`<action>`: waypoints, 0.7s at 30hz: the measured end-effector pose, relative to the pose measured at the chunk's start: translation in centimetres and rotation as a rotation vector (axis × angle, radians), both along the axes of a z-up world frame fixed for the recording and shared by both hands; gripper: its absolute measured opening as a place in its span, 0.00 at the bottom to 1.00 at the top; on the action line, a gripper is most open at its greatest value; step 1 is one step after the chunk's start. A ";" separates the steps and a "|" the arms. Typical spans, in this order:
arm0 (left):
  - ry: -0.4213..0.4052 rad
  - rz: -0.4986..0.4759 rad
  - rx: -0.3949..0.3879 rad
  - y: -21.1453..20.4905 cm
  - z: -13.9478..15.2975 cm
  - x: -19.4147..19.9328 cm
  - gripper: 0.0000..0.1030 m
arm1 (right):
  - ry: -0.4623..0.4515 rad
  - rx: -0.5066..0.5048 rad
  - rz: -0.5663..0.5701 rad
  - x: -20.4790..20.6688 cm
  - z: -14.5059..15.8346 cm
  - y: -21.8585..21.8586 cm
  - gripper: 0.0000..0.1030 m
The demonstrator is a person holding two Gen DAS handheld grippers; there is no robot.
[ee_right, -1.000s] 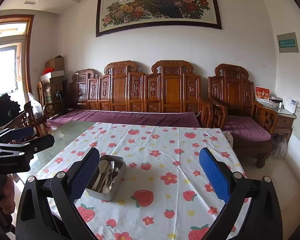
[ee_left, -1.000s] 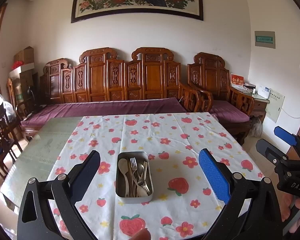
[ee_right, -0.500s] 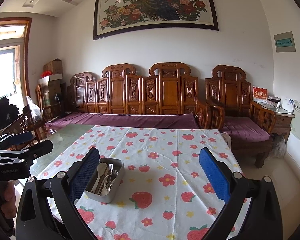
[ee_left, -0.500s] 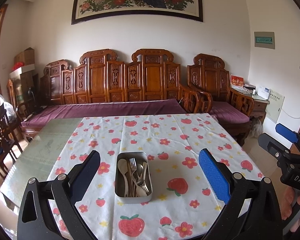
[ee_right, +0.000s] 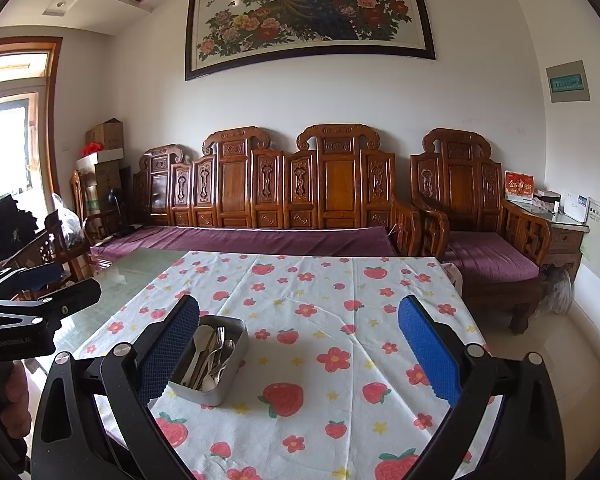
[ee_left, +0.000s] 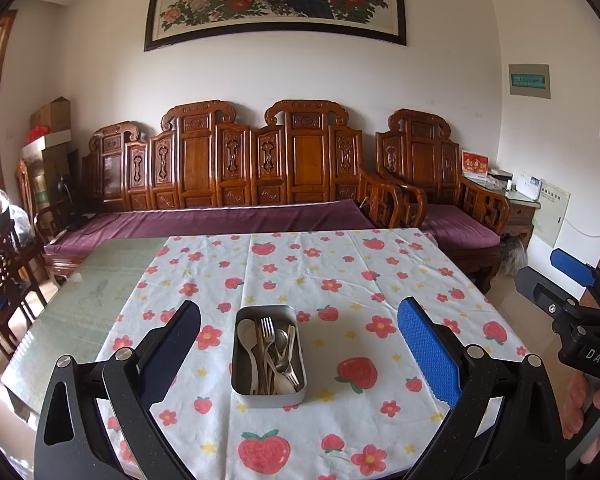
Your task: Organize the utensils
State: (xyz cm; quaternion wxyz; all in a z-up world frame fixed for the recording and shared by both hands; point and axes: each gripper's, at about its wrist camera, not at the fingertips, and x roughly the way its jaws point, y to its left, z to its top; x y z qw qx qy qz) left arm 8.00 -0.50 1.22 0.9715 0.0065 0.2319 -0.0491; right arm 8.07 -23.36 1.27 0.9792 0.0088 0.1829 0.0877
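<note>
A metal tin sits on the strawberry tablecloth near the front edge. It holds a pale spoon, a fork and several more metal utensils. The tin also shows in the right wrist view, low left. My left gripper is open and empty, held back above the tin. My right gripper is open and empty, to the right of the tin. Each gripper shows at the edge of the other's view: the right one, the left one.
The cloth covers the right part of a glass-topped table. A carved wooden sofa with purple cushions stands behind it. Dark wooden chairs stand at the left. A side cabinet stands at the right wall.
Both grippers have drawn back and risen slightly, so the tin sits a little farther ahead in both views. Both stay open. The tin and utensils have not moved.
</note>
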 end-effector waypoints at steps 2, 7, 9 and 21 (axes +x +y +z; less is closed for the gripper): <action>-0.002 0.002 -0.002 0.3 0.1 0.0 0.93 | -0.001 0.000 -0.002 0.0 0.0 0.0 0.97; -0.003 0.002 -0.002 0.5 0.2 0.0 0.93 | 0.000 0.001 -0.001 0.0 -0.1 0.0 0.97; -0.003 0.002 -0.002 0.4 0.2 0.0 0.92 | 0.000 0.000 -0.001 0.0 -0.1 0.0 0.97; -0.005 0.003 -0.002 0.4 0.3 0.0 0.92 | 0.000 0.001 -0.001 0.0 -0.1 -0.1 0.98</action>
